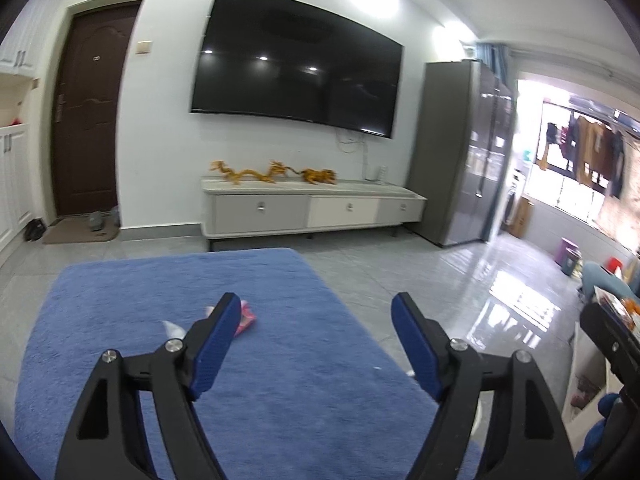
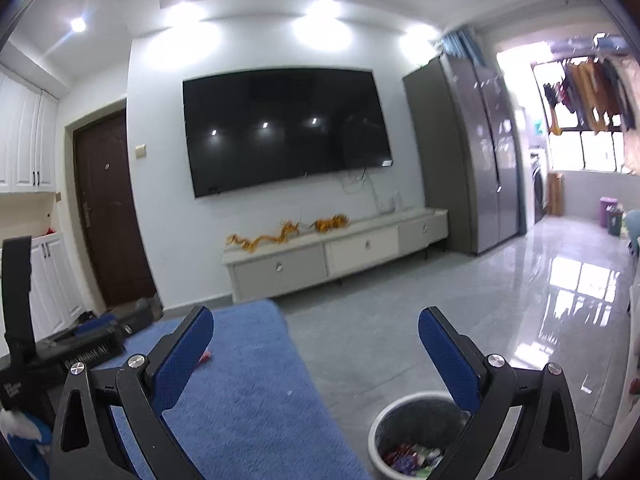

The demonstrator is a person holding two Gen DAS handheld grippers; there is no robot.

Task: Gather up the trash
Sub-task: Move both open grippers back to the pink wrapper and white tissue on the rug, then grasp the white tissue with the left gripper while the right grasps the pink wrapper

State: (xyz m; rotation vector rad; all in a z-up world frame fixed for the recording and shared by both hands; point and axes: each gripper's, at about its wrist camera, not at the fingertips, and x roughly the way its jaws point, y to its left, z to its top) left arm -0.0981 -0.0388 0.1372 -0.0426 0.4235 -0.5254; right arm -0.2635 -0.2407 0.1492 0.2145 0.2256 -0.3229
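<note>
Left gripper [image 1: 316, 304] hangs low over the blue rug [image 1: 120, 320], its fingers spread wide with nothing between them. Right gripper [image 2: 316, 320] likewise has its fingers spread fully, empty.

Trash on the rug: a pink wrapper [image 1: 247, 317] shows just right of the left gripper's left finger tip, centre-left of the left wrist view, partly hidden behind that finger. A white scrap [image 1: 173, 328] lies just left of the same finger. Wrapper's long axis appears to run from lower left to upper right, though blur makes this unsure.

In the right wrist view only a sliver of the pink wrapper [image 2: 205, 356] peeks out beside the left finger, lower left of centre. The bin [image 2: 384, 432], already holding bright wrappers, sits on the floor at lower right, just off the rug's edge.

Judgement: the left gripper is the nearer one; the wrapper lies ahead and slightly left of its centre line, so it likely needs a small shift left and forward before closing
</note>
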